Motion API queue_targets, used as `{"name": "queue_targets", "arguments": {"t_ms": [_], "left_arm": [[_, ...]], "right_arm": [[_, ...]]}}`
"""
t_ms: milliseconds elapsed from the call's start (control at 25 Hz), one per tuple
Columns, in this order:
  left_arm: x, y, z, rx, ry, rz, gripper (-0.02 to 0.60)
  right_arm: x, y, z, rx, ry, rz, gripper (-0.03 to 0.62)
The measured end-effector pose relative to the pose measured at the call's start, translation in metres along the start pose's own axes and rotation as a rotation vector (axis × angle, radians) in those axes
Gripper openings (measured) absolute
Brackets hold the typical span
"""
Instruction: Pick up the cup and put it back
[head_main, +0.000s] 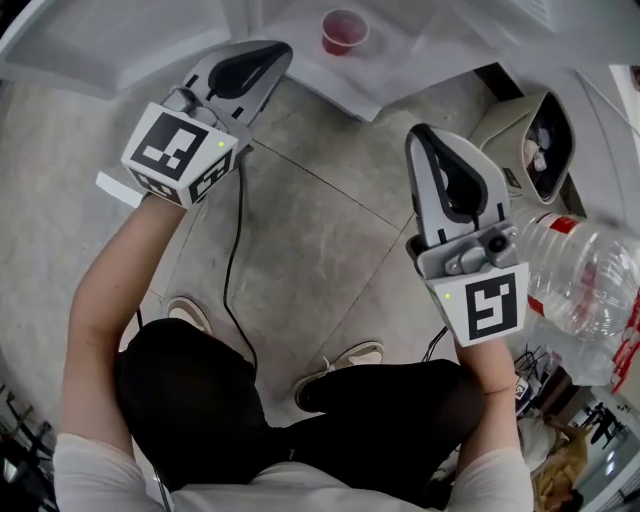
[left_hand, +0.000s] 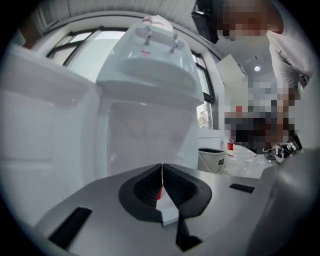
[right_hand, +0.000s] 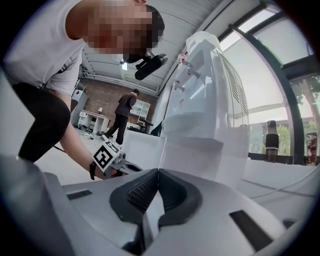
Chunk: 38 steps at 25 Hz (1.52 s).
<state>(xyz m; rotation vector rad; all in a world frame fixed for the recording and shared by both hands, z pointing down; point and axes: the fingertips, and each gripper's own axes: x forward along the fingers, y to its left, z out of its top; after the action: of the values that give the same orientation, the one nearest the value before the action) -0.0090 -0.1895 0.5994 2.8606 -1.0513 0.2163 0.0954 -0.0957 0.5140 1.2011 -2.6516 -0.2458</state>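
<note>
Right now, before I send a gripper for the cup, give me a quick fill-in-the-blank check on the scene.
The cup on the white ledge is ___ in colour.
In the head view, the gripper nearer to it is the ___ one.
The fingers of the left gripper and the right gripper are both ___.
The clear bottle shows next to the ___ gripper.
Missing words: red; left; shut; right.

Bare floor lies open between the left gripper and right gripper, a white dispenser ledge bearing a red cup stands ahead, and a clear plastic bottle crowds the right gripper's outer side.
</note>
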Motion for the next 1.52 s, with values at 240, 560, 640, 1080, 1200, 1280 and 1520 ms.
{"name": "queue_targets", "arguments": {"t_ms": [240,560,640,1080,1200,1280,1520], "left_arm": [[0.041,0.006,-0.038,-0.042,0.092,-0.007,0.025],[0.067,0.010,-0.072,-0.054,0.147,-0.012,0.100],[0.073,0.012,-0.078,-0.094,0.152,-0.010,0.146],[0.111,0.027,-0.092,-0.095,0.181,0.004,0.374],[0.121,0.024,-0.090,-0.069,0.192,-0.026,0.381],[0.126,0.023,-0.094,-0.069,0.207,-0.031,0.385],[0.138,0.018,-0.094,-0.034,0.207,-0.048,0.387]], "right_arm": [[-0.015,-0.001,-0.004,0.014,0.022,-0.009,0.021],[-0.017,-0.007,-0.005,0.019,0.048,-0.041,0.021],[-0.018,-0.005,-0.006,0.017,0.055,-0.036,0.021],[-0.040,-0.008,-0.013,0.010,0.106,-0.056,0.021],[-0.048,-0.010,-0.017,0.019,0.120,-0.064,0.021],[-0.053,-0.012,-0.017,0.024,0.125,-0.072,0.021],[-0.070,-0.015,-0.017,0.016,0.145,-0.082,0.021]]}}
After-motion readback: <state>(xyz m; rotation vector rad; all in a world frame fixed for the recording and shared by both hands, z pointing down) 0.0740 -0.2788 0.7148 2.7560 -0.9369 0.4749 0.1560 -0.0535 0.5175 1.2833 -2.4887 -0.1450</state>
